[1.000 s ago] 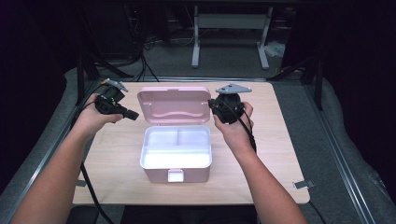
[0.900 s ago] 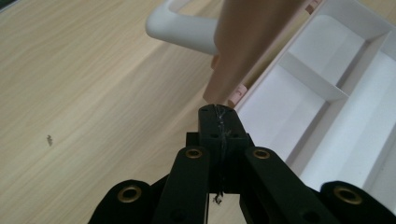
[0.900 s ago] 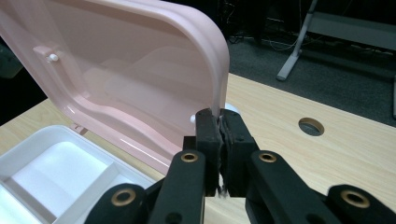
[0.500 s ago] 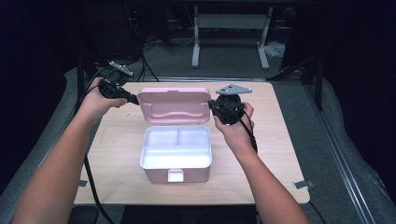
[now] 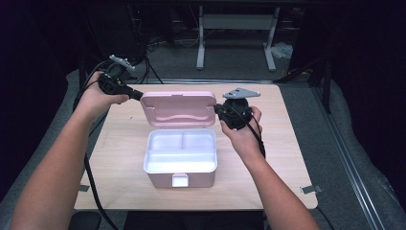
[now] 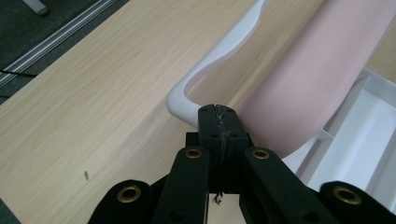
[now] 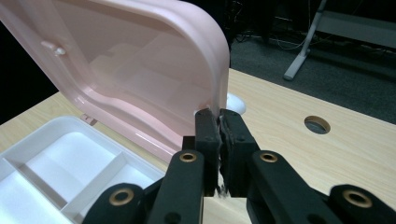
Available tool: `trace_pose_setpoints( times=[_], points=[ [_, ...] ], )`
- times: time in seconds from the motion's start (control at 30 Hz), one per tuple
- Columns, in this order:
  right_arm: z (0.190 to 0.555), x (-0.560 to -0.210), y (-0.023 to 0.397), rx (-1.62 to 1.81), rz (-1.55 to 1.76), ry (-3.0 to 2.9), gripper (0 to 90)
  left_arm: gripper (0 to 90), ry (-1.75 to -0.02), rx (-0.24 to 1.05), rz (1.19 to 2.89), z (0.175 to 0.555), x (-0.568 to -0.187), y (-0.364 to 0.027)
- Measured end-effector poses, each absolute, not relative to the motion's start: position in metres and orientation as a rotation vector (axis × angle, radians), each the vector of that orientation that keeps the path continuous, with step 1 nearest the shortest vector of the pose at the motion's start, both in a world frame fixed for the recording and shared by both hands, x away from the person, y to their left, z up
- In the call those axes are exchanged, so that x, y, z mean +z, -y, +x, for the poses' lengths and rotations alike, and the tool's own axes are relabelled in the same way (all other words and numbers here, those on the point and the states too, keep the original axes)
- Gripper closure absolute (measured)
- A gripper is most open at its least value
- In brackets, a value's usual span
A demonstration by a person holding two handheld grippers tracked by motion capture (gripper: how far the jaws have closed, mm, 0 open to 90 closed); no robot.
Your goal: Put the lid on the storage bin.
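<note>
Two grippers: both at the raised lid of one box, one at each end.
Box front: pale pink rectangular plastic storage box (image 5: pixel 180 173) near the front edge of the light wooden table (image 5: pixel 282 167), white latch tab toward the person.
Box inside: white divided tray (image 5: pixel 181 149), compartments bare.
Lid: pink rounded plastic lid (image 5: pixel 178 109) stands up and tilts back from the rear hinge.
Right gripper: right gripper (image 7: pixel 219 117) has its jaws closed on the lid's edge at that end, rim pinched between the pads.
Left gripper: left gripper (image 6: pixel 219 110) has its jaws pressed together at the lid's other corner, beside a white curved handle (image 6: pixel 212 65); whether any plastic is caught between them is hard to tell from this angle.
Risk, slip: a thin, smooth rim in a narrow pinch could slide out, and the lid would drop onto the tray.
Risk, twist: uneven pull from the two ends could strain the hinge or drag the light box across the table.
</note>
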State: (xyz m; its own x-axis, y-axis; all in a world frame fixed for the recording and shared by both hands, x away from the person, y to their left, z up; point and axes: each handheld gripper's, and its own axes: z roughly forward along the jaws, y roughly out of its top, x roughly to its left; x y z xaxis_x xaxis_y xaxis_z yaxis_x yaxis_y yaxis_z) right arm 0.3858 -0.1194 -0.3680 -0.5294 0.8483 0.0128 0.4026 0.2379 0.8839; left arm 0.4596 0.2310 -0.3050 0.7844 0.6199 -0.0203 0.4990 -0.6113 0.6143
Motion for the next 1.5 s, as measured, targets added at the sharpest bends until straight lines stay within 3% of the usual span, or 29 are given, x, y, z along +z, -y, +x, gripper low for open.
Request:
trace_pose_setpoints(
  times=[0.37,0.6,0.93,1.5],
  points=[
    [0.380,-0.375,0.124,1.233,1.133,-2.058,86.3,90.0,-0.813,0.267,2.369,0.456,-0.303,-0.230],
    [0.384,-0.370,0.126,1.263,1.145,-2.039,78.6,90.0,-0.820,0.272,2.366,0.462,-0.298,-0.228],
    [0.390,-0.366,0.120,1.271,1.141,-2.030,83.1,90.0,-0.799,0.269,2.342,0.464,-0.295,-0.225],
    [0.378,-0.367,0.123,1.275,1.093,-2.062,82.1,90.0,-0.737,0.252,2.375,0.454,-0.299,-0.215]
  ],
)
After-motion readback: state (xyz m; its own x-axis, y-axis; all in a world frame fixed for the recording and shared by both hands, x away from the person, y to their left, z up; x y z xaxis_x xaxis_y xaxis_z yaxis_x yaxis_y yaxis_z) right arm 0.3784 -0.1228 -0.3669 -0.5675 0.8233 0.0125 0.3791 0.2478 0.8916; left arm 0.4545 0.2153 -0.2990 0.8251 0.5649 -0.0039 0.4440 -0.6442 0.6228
